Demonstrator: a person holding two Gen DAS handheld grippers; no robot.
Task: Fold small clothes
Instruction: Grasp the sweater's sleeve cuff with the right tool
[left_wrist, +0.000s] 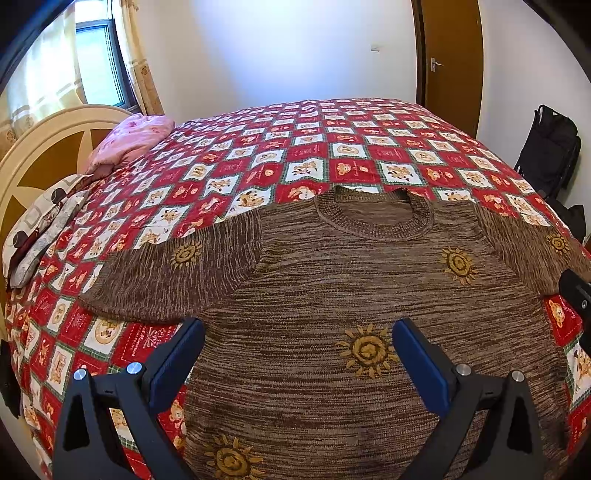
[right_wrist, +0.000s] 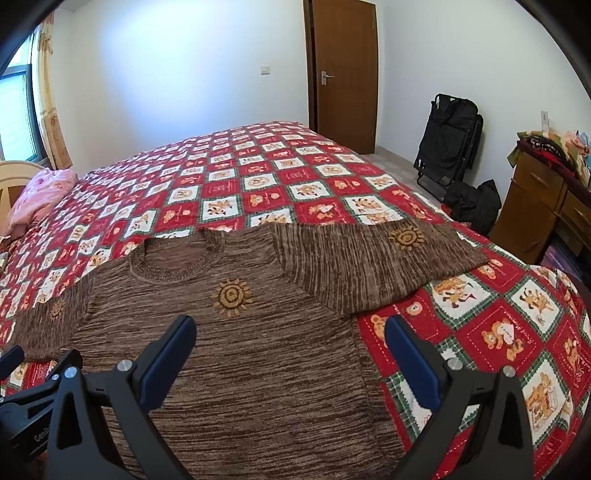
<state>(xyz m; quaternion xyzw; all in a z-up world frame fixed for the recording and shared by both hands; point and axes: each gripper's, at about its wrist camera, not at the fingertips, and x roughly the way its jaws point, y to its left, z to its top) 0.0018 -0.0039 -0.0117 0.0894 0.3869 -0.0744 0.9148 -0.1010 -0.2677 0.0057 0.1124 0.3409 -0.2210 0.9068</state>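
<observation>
A brown knitted sweater (left_wrist: 332, 288) with yellow sun patterns lies flat, front up, on the bed, collar toward the far side and both sleeves spread sideways. My left gripper (left_wrist: 298, 332) hovers open over its lower left body, nothing between the blue pads. In the right wrist view the same sweater (right_wrist: 229, 354) fills the near left, its right sleeve (right_wrist: 373, 266) stretched out to the right. My right gripper (right_wrist: 290, 330) is open above the sweater's right side edge, holding nothing. The left gripper's body (right_wrist: 22, 410) shows at the lower left there.
The bed carries a red, white and green checked quilt (left_wrist: 295, 155) with bear prints. A pink pillow (left_wrist: 129, 140) and folded cloths (left_wrist: 40, 236) lie by the headboard on the left. A black folded chair (right_wrist: 448, 136), a black bag (right_wrist: 472, 206) and a wooden dresser (right_wrist: 535, 210) stand to the right.
</observation>
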